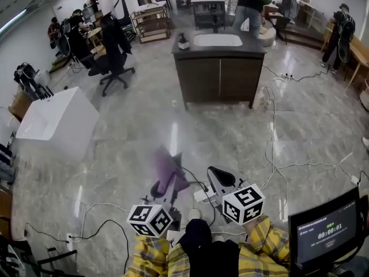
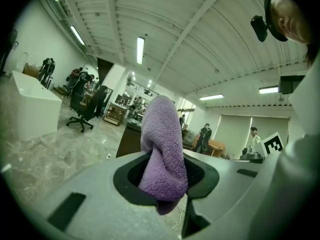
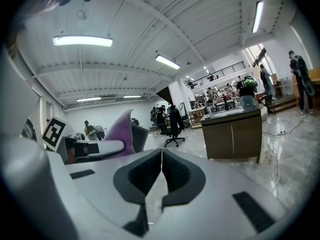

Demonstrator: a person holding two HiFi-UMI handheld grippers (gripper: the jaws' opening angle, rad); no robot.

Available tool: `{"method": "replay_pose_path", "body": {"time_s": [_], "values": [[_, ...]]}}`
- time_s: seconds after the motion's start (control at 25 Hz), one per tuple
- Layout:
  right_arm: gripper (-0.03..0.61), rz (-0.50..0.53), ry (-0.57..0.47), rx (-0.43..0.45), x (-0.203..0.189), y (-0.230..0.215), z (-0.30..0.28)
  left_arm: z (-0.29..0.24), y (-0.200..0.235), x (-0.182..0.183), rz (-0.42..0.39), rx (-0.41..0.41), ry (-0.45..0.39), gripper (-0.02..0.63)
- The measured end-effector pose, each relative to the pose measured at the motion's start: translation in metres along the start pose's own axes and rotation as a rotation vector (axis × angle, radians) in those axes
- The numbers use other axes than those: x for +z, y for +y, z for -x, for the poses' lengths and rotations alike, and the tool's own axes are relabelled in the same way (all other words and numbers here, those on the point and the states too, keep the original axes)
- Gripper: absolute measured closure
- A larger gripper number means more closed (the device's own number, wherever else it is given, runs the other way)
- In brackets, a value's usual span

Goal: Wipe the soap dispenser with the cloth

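Note:
My left gripper [image 1: 167, 180] is shut on a purple cloth [image 2: 162, 151], which sticks up and forward out of its jaws; in the head view the cloth [image 1: 167, 166] shows above the floor at bottom centre. My right gripper [image 1: 222, 178] is shut with nothing between its jaws, which meet in a thin line [image 3: 161, 171]. The purple cloth [image 3: 121, 129] also shows to its left. A small dark soap dispenser [image 1: 183, 41] stands on the left end of a dark vanity cabinet [image 1: 219, 77] with a white basin [image 1: 218, 40], far ahead across the floor.
A white bathtub [image 1: 55, 120] stands at the left. A black office chair [image 1: 112, 51] is left of the cabinet. Cables [image 1: 282, 172] run over the glossy stone floor. A monitor [image 1: 326, 229] sits at bottom right. Several people and shelves are in the background.

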State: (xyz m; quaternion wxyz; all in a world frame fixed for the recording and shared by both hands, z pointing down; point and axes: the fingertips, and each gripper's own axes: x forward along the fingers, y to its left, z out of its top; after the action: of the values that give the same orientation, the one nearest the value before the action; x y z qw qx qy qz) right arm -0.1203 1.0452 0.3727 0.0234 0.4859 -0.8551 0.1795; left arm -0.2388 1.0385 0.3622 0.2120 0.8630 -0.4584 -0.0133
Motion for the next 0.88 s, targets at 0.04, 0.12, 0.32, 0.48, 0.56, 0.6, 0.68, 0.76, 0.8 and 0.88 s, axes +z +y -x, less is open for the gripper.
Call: {"method": "replay_pose_path", "body": {"time_s": [0.04, 0.12, 0.32, 0.48, 0.56, 0.6, 0.68, 0.76, 0.8, 0.88], "values": [[0.572, 0.005, -0.002, -0.003, 0.002, -0.002, -0.012, -0.007, 0.010, 0.003, 0.004, -0.003, -0.003, 0.526], [0.572, 0.013, -0.007, -0.011, 0.007, -0.008, -0.038, -0.023, 0.030, 0.010, 0.009, -0.010, -0.008, 0.526], [0.572, 0.022, -0.016, -0.032, 0.029, -0.024, -0.103, -0.064, 0.079, 0.040, 0.011, -0.028, -0.017, 0.526], [0.572, 0.029, -0.014, -0.059, 0.041, -0.028, -0.150, -0.091, 0.119, 0.058, 0.018, -0.055, -0.011, 0.526], [0.572, 0.028, -0.013, -0.076, 0.046, -0.030, -0.168, -0.104, 0.131, 0.064, 0.022, -0.082, 0.000, 0.526], [0.571, 0.028, -0.013, -0.083, 0.048, -0.031, -0.176, -0.109, 0.136, 0.066, 0.019, -0.095, 0.005, 0.526], [0.572, 0.030, -0.016, -0.093, 0.049, -0.034, -0.194, -0.121, 0.148, 0.071, 0.006, -0.111, 0.017, 0.526], [0.572, 0.022, -0.013, -0.104, 0.051, -0.039, -0.208, -0.131, 0.157, 0.075, 0.004, -0.121, 0.026, 0.526], [0.572, 0.015, -0.010, -0.109, 0.052, -0.042, -0.213, -0.135, 0.159, 0.076, 0.007, -0.126, 0.029, 0.526], [0.572, 0.005, -0.011, -0.114, 0.055, -0.050, -0.221, -0.144, 0.162, 0.076, 0.008, -0.135, 0.035, 0.526]]}}
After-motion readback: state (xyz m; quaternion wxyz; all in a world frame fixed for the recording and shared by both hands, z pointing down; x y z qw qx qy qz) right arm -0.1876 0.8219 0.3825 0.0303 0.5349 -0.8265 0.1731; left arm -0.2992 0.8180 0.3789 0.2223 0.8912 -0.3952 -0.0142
